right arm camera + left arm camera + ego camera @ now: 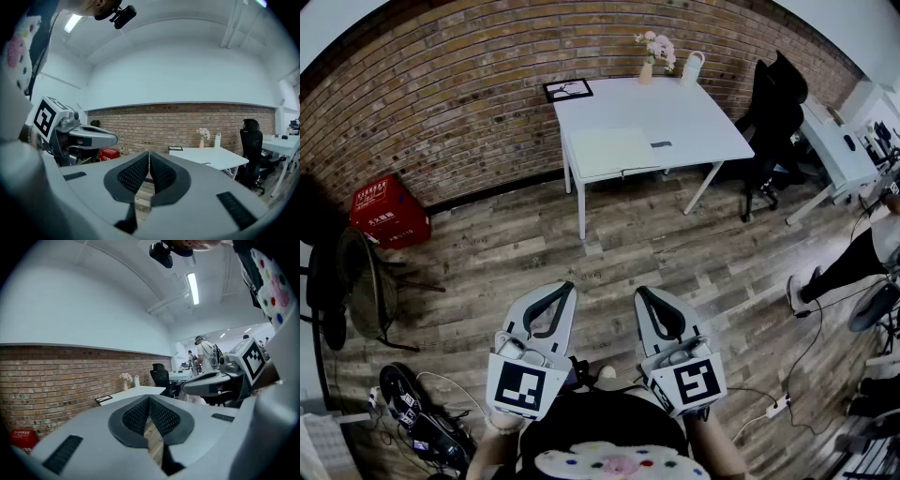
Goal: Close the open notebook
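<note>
The head view looks from head height, forward and steeply down across the wooden floor (pixel 609 244). The left gripper (pixel 570 284) and right gripper (pixel 639 291) lie close under it, and the white table (pixel 684 122) stands well off by the brick wall (pixel 459 103). The left gripper view and the right gripper view each sit low behind their own jaws and face nearly level toward that wall. Each catches the other gripper at its inner side. All three views share the table, the wall, the flower vase (pixel 647 71), the black office chair (pixel 773 103) and the red box (pixel 386 214).
</note>
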### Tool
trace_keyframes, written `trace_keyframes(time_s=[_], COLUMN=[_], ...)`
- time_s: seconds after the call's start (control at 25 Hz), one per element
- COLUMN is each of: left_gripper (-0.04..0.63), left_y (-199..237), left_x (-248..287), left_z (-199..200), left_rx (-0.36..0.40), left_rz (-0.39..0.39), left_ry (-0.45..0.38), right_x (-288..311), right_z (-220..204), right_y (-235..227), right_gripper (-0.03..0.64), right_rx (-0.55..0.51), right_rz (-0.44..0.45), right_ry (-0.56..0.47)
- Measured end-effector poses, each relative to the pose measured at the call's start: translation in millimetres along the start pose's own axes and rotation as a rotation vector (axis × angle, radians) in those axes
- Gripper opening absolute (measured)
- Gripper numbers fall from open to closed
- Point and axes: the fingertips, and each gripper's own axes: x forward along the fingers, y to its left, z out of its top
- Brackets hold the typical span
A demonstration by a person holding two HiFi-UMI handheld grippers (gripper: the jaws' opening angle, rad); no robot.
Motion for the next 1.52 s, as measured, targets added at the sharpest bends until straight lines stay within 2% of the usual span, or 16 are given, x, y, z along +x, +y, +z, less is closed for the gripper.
trace_keyframes(time_s=[0.68, 0.92, 1.12, 1.52], left_gripper=[0.015, 0.015, 0.015, 0.015], left_y=[-23.8, -35.5, -49.2, -55.6], left_x=[1.8, 3.7, 7.4, 13.3], left_z=[8.0, 8.7, 8.5, 11.5], left_rx=[0.012, -0.012, -0.017, 0.004], left_rz=[0.059, 0.096, 0.105, 0.111], left_ry=[-0.001, 0.004, -0.003, -0.016], right_x=[-15.0, -24.3, -35.8, -38.6], right_z=[3.3, -0.3, -0.5, -9.9], right_y=[-16.3, -21.1, -24.3, -41.0], right_gripper=[0.037, 0.037, 0.037, 0.037], right_rx=[-0.005, -0.018, -0.068, 0.013], right_rz=[0.048, 0.078, 0.113, 0.088], right_ry=[-0.036, -0.021, -0.042, -0.041])
